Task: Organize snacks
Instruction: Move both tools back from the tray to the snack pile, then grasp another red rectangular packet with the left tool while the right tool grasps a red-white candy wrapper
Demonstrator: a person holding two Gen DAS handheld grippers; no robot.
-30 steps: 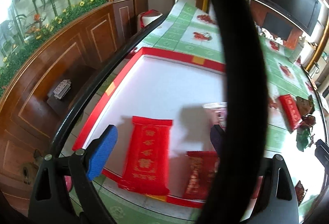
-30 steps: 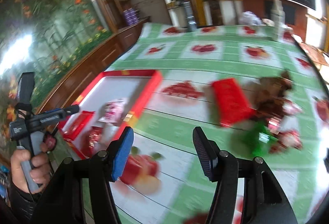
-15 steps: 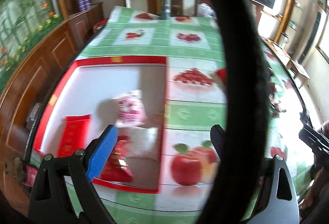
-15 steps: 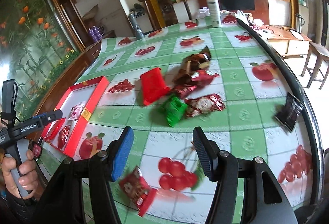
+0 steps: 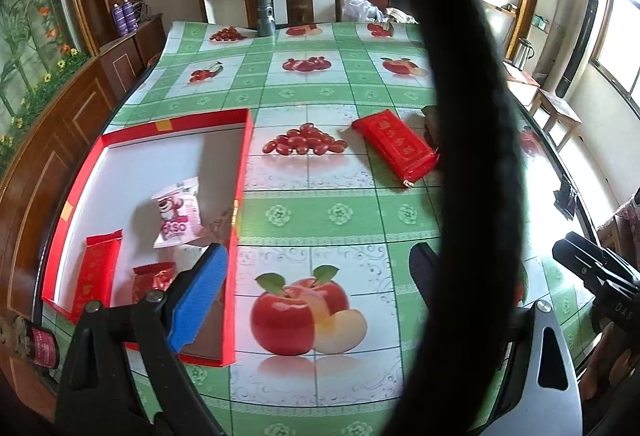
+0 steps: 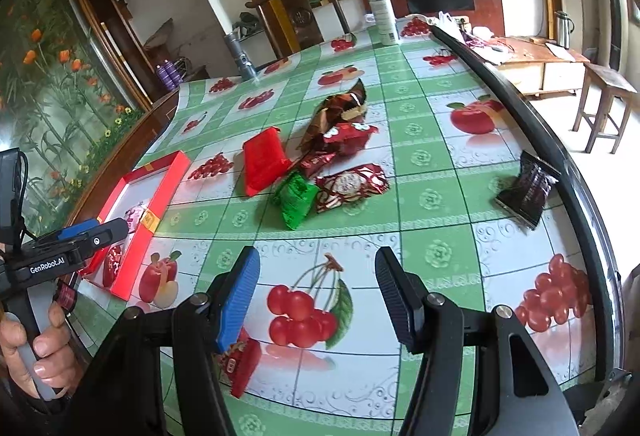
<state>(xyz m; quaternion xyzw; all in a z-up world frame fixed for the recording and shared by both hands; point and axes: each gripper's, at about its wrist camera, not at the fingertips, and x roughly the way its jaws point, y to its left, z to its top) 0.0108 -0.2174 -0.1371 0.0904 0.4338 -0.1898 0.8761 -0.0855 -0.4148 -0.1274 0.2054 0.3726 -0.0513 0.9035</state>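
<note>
Left gripper (image 5: 320, 280): jaws spread wide, nothing between them, hovering over the apple print on the tablecloth (image 5: 340, 212) just right of the red tray (image 5: 240, 164). Blue pad overlaps the tray's near right wall in view; contact can't be confirmed.

Right gripper (image 6: 316, 292): jaws also spread wide and empty, above the cherry print. A small red snack packet (image 6: 240, 364) lies just under/behind its blue finger.

Tray contents, left wrist view: pink-white bear-print pouch (image 5: 178, 212) mid-tray, long red packet (image 5: 98, 272) at the near left, a smaller dark-red packet (image 5: 154, 280) beside it.

Loose on the cloth, right wrist view: flat red packet (image 6: 264, 160), green packet (image 6: 296, 200), dark-red round-print packet (image 6: 352, 188), brown/red wrappers piled behind (image 6: 340, 120), black packet (image 6: 526, 188) alone near the table's right edge.

View differences: a thick black cable (image 5: 472, 156) blocks most of the pile in the left view; only the red packet shows there. Right view shows the left gripper's handle in the person's hand (image 6: 36, 352).
</note>
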